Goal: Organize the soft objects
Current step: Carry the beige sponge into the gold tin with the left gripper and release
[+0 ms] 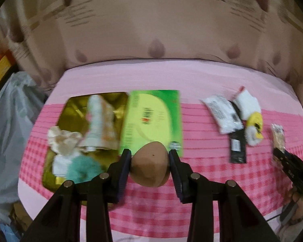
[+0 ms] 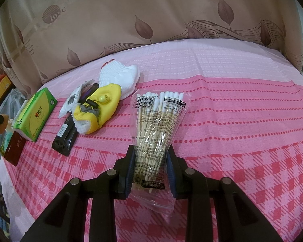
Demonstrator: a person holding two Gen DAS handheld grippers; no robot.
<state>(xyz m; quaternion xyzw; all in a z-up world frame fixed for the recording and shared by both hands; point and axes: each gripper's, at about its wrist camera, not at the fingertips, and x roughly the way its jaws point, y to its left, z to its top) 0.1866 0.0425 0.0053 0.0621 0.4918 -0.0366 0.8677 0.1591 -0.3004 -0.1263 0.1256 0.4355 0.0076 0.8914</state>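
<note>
My left gripper [image 1: 149,153] is shut on a brown egg-shaped sponge [image 1: 149,165], held above the table's front edge beside the gold tin [image 1: 74,104]. The tin holds a cream scrunchie [image 1: 63,140], a teal fluffy piece [image 1: 82,168] and a pale folded pack [image 1: 100,125]. My right gripper [image 2: 150,149] is shut on a clear bag of cotton swabs [image 2: 157,125] resting on the pink cloth. The right gripper [image 1: 280,153] and its swab bag [image 1: 278,135] show at the far right of the left wrist view. The sponge [image 2: 1,124] shows at the left edge of the right wrist view.
A green tissue pack [image 1: 153,119] [image 2: 37,113] lies right of the tin. Further right lie a white packet [image 1: 222,111], a black packet [image 2: 65,139], a yellow pouch [image 2: 99,111] and a white glove [image 2: 119,80]. A curtain hangs behind the pink checked tablecloth [image 2: 242,121].
</note>
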